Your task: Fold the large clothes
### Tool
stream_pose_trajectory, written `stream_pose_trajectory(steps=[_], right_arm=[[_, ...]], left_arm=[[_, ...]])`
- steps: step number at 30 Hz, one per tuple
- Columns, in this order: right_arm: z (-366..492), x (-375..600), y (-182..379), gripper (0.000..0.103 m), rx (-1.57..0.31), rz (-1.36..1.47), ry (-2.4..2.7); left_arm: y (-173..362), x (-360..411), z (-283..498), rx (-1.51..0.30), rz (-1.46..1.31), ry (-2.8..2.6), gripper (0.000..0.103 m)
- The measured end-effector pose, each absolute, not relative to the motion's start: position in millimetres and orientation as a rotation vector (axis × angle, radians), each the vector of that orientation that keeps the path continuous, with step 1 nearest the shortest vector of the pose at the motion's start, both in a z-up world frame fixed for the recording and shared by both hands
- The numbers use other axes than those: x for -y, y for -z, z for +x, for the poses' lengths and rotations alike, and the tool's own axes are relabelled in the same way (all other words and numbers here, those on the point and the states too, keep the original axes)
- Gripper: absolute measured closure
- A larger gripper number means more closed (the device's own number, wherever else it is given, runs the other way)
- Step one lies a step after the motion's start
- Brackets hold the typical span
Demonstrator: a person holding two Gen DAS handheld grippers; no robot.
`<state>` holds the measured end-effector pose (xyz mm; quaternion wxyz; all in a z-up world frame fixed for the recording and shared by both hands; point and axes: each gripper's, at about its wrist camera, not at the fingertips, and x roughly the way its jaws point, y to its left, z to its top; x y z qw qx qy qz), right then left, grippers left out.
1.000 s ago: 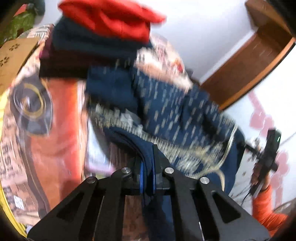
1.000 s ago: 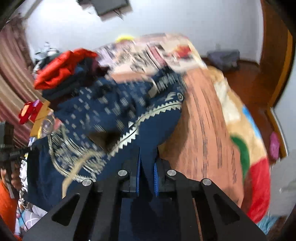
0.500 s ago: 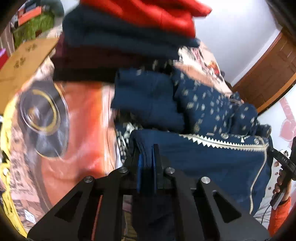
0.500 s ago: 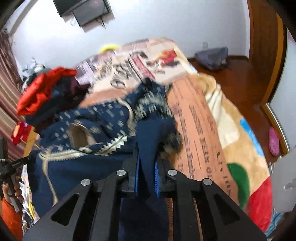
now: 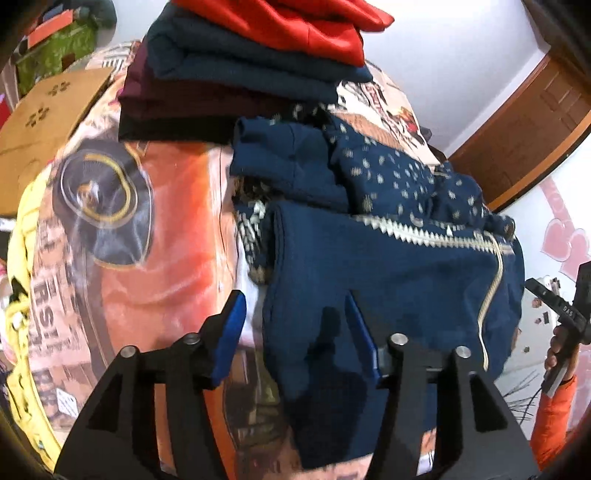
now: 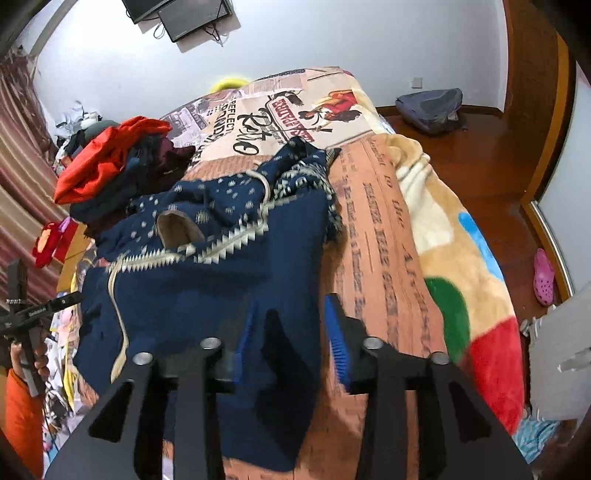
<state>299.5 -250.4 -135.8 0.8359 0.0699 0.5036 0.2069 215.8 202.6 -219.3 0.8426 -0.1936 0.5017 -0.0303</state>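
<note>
A large navy garment with cream zigzag trim and small cream dots (image 5: 388,266) lies doubled over on the bed, also in the right wrist view (image 6: 207,280). My left gripper (image 5: 295,317) is open, its blue-padded jaws spread over the garment's near left edge. My right gripper (image 6: 291,321) is open too, jaws spread over the garment's near right edge. Neither holds any cloth. The folded-under layers are hidden.
A stack of folded clothes, red on top (image 5: 280,22), stands just behind the garment, also in the right wrist view (image 6: 107,162). The printed orange blanket (image 6: 384,236) covers the bed. A cardboard box (image 5: 40,122) sits beside the bed. Wooden floor with a grey bag (image 6: 428,107) lies right.
Both grippers, shut on the navy garment's edge earlier, carried it forward over itself, laid it down and opened, letting go of it.
</note>
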Motion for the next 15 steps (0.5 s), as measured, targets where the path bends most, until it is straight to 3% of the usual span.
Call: stream_pose_trajectory(steps=[2, 6, 15], right_arm=[[292.1, 249.6, 137.6, 0.064, -1.076, 0.121, -0.445], [282.8, 242.4, 150.7, 0.051, -1.142, 0.073, -0.444], [272.7, 232.2, 181.2, 0.048, -1.167, 0.141, -0.466]], left_arm=[[225.1, -202.6, 211.4, -1.101, -0.414, 0.059, 0.048], [239.4, -195.6, 207.7, -1.167, -0.455, 0.088, 0.047], [262.4, -190.1, 189.2, -1.18, -0.56, 0.121, 0.046]])
